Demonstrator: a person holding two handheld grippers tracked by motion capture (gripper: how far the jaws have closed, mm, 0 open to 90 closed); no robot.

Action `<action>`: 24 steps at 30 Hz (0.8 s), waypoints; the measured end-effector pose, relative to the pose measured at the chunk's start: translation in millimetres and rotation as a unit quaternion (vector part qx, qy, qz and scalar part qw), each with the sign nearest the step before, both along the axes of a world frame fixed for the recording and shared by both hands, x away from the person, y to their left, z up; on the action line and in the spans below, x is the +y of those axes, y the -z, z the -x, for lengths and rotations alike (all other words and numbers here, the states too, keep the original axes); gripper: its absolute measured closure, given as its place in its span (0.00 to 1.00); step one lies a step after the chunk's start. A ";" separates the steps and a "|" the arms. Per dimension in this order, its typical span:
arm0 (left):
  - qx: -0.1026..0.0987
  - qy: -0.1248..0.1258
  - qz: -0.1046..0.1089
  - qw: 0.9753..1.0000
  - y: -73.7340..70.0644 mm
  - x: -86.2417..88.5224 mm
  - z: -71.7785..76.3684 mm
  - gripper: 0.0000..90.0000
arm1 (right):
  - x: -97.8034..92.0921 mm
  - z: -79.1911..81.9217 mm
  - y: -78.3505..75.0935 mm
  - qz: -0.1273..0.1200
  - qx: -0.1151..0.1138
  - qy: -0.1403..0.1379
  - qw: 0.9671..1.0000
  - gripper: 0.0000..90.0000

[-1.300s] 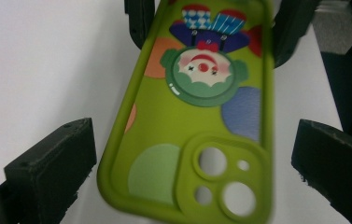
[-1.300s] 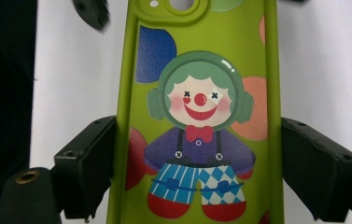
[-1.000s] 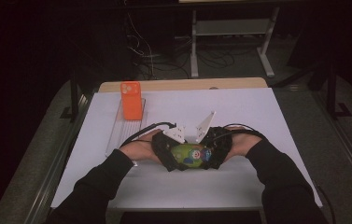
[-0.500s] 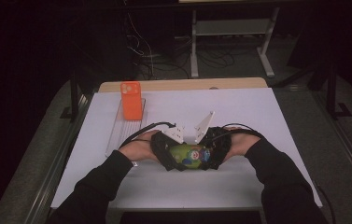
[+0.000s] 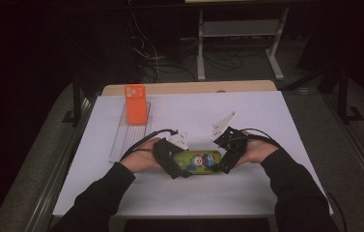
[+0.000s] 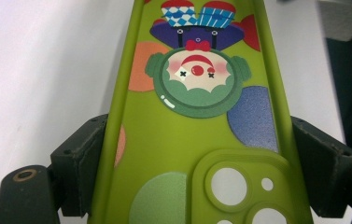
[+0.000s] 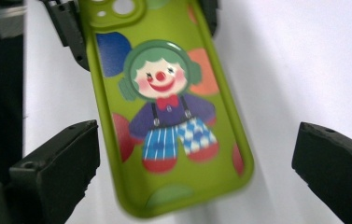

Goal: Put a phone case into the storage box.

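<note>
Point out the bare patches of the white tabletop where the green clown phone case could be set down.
Free: the right half of the white tabletop, beyond the right gripper, and the near strip between the forearms. Crowded: the far left, where the orange phone case stands on a clear ridged tray, and the middle, where the left gripper clamps the green clown phone case.

no readable text, green phone case [image 6: 187, 140] bears only a clown picture

Green clown phone case [image 5: 197, 161], lying flat, camera end left, near table front
</note>
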State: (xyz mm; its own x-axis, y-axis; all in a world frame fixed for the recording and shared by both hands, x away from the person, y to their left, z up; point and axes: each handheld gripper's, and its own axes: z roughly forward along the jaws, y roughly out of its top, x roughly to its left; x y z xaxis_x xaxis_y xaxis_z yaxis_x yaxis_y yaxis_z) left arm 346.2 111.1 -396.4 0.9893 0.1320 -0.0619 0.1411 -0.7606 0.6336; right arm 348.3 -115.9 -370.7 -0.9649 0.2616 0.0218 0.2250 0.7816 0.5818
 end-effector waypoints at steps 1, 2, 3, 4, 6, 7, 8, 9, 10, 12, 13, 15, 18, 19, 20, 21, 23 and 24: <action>0.008 -0.013 0.003 1.000 1.0 0.3 0.0 0.17 | -2.8 0.1 1.2 -0.004 0.002 0.013 1.000 0.00; 0.008 -0.024 -0.002 1.000 1.1 0.8 -0.3 0.17 | -5.6 -0.3 2.8 -0.012 -0.003 0.020 1.000 0.00; 0.006 -0.034 -0.005 0.999 1.6 0.8 -0.4 0.17 | -8.5 -0.5 4.1 -0.018 -0.008 0.029 0.999 0.00; 0.005 -0.039 -0.010 0.999 1.6 1.0 -0.9 0.17 | -11.2 -0.4 5.7 -0.022 -0.010 0.040 0.999 0.00; 0.010 -0.067 -0.011 0.998 2.4 0.6 -0.7 0.17 | -15.2 -0.3 9.4 -0.029 -0.010 0.068 0.997 0.00; 0.012 -0.078 -0.014 0.997 2.2 0.8 -0.8 0.17 | -16.2 1.0 10.5 -0.028 -0.001 0.088 0.996 0.00; 0.009 -0.092 -0.014 0.996 2.0 1.0 -0.9 0.17 | -17.6 0.9 12.3 -0.029 0.000 0.104 0.994 0.00; 0.010 -0.102 -0.011 0.995 1.7 1.6 -0.9 0.17 | -19.2 1.3 14.5 -0.033 0.001 0.118 0.992 0.00; 0.014 -0.111 -0.011 0.994 1.0 2.5 -1.4 0.17 | -20.4 2.6 16.2 -0.039 0.004 0.132 0.990 0.00; 0.018 -0.128 -0.010 0.992 1.8 2.8 0.0 0.17 | -22.4 5.3 19.9 -0.053 0.013 0.162 0.985 0.00; 0.017 -0.129 -0.017 0.991 2.1 3.6 -0.2 0.17 | -23.4 6.9 21.6 -0.058 0.012 0.174 0.983 0.00; 0.016 -0.144 -0.016 0.989 3.7 4.9 1.0 0.17 | -26.2 11.6 24.7 -0.079 0.005 0.196 0.977 0.01; 0.023 -0.165 -0.004 0.986 4.0 8.1 2.6 0.17 | -27.4 21.2 28.1 -0.102 0.004 0.222 0.970 0.01; 0.017 -0.160 -0.014 0.987 3.2 9.8 2.2 0.17 | -27.9 24.4 29.6 -0.114 0.004 0.230 0.966 0.01; 0.017 -0.164 -0.015 0.986 3.2 10.1 3.0 0.17 | -28.5 26.7 31.3 -0.123 0.003 0.239 0.963 0.01; 0.021 -0.174 -0.010 0.984 3.4 10.2 4.3 0.17 | -29.2 28.6 33.0 -0.126 -0.003 0.247 0.961 0.01; 0.024 -0.180 -0.004 0.983 2.7 12.0 4.6 0.17 | -29.7 32.1 38.1 -0.131 -0.010 0.259 0.957 0.01; 0.029 -0.189 0.010 0.982 3.0 11.1 5.8 0.17 | -29.5 33.4 40.3 -0.129 -0.013 0.261 0.956 0.01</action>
